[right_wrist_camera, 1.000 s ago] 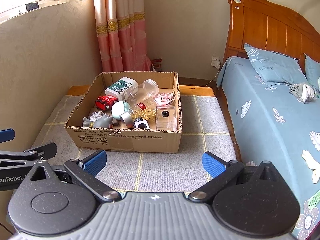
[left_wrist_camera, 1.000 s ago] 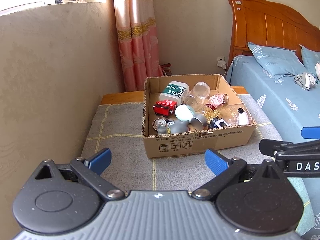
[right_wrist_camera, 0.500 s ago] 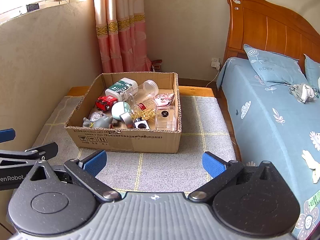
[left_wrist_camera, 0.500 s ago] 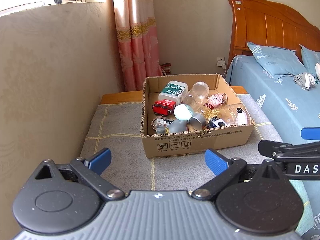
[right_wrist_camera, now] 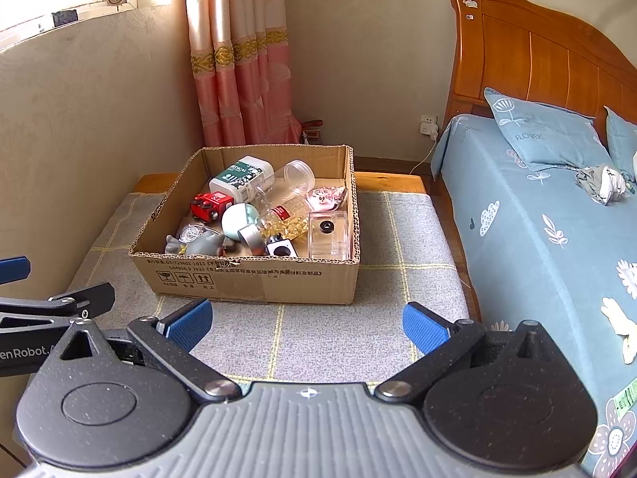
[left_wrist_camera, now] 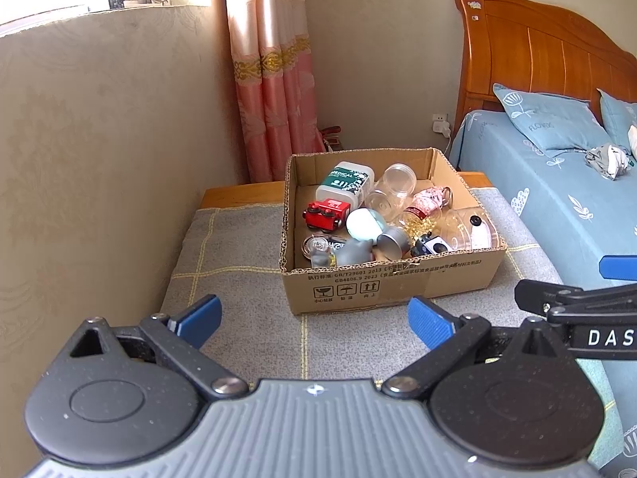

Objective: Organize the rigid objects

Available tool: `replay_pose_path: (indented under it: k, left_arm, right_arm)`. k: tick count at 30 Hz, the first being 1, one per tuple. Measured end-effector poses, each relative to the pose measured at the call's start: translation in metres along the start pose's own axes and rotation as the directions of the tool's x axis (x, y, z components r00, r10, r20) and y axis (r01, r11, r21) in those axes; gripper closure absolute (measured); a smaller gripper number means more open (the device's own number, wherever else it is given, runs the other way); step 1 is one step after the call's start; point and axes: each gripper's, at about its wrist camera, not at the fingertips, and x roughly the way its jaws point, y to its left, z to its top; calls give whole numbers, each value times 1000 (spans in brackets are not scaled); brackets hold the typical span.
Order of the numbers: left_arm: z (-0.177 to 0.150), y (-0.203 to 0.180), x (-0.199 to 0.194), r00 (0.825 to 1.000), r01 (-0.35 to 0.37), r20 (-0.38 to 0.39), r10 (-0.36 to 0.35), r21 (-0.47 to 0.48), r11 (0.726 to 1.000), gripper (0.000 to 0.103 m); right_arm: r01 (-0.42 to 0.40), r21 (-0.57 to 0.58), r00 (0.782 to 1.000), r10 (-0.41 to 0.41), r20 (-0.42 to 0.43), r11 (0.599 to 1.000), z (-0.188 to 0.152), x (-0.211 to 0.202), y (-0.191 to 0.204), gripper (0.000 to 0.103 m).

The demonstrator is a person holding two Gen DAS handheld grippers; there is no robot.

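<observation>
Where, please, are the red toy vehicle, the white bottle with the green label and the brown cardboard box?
Red toy vehicle (left_wrist_camera: 326, 212), left wrist view, on its side.
White bottle with green label (right_wrist_camera: 241, 173), right wrist view, on the label.
Brown cardboard box (right_wrist_camera: 254, 279), right wrist view, on its front wall.

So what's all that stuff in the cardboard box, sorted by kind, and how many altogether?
Clear plastic containers: 3 (jar, capsule bottle, box)
White medical bottle: 1
Red toy truck: 1
Grey animal figure: 1
Pale ball: 1
Metal tin: 1
Pink trinket: 1
Other small bits, unclear: 2
Total: about 11
</observation>
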Motion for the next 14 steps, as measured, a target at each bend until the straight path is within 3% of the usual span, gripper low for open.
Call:
replay_pose_path:
  k: [14]
  left_arm:
    - [0,-1,-5,1000,-1,0,1,3,1000,3]
  right_arm:
    - [4,1,1000,-4,11,1000,0,-4,1,0]
